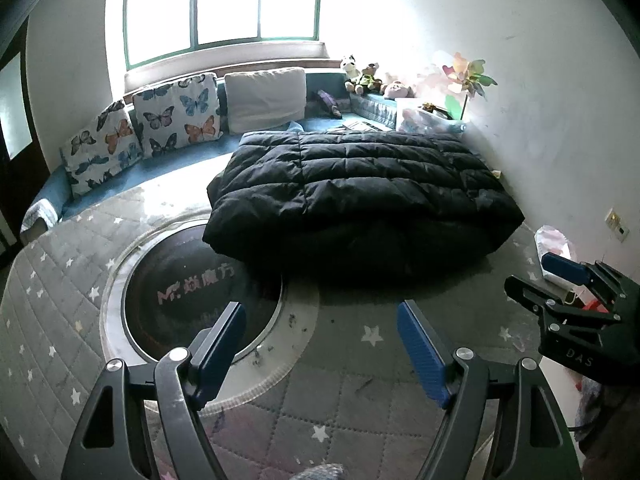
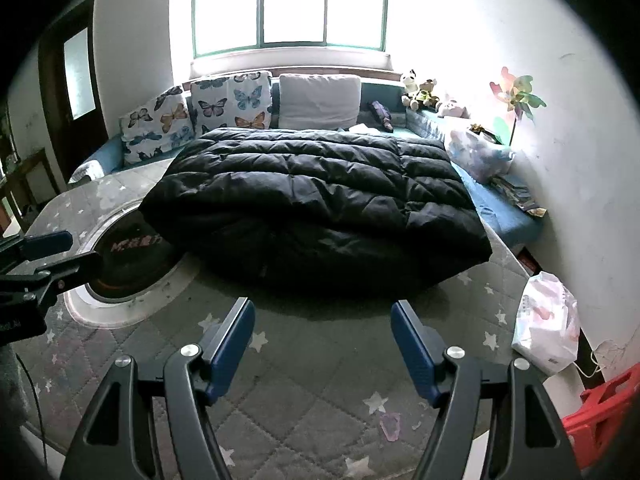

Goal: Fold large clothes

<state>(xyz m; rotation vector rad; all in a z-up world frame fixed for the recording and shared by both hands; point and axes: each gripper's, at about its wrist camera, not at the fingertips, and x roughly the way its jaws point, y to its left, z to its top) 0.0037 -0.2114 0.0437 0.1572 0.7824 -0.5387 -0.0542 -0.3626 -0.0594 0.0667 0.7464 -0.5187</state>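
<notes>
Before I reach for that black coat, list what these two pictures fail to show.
- Black coat: sleeves, collar and zip are folded out of sight in both wrist views.
- Round dark disc in the table: the coat hides its far side.
- White bag: its print is too small to read in the right wrist view.
- Window: glare washes out the outside.

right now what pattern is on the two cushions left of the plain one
Colourful butterflies on white cushions, clearest in the right wrist view.
</notes>
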